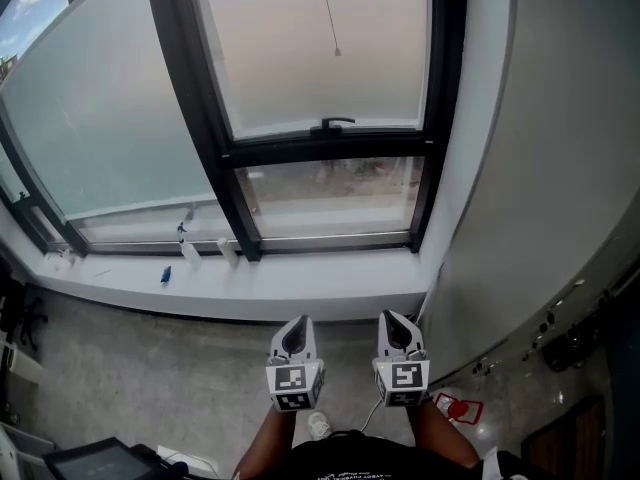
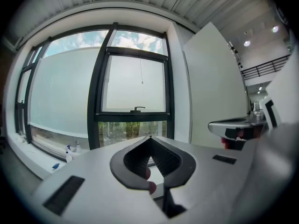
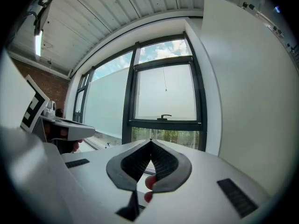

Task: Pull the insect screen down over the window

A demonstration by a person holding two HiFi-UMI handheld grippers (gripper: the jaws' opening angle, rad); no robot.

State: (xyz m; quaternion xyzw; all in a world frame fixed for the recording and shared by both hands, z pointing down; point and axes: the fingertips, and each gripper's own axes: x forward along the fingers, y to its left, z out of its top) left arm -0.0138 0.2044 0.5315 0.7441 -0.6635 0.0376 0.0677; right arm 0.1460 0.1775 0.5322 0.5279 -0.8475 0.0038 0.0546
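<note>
In the lower middle, the left gripper (image 1: 297,326) is hovering closed and empty. Above it, the insect screen (image 1: 320,58) is hanging partway down the window (image 1: 330,196); it is probably light and flimsy, so the stiff handle (image 1: 333,124) looks the best hold. The right gripper (image 1: 398,320) is likewise sitting closed on nothing.

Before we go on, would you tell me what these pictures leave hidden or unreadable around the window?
Insect screen: not identifiable in any view; the head view's upper edge cuts off the top of the window.
Cord: its upper end runs off the head view's top edge.
Sill bottles: too small in every view to read.
Outdoors: veiled by the frosted panes, except through the clear lower pane.
</note>
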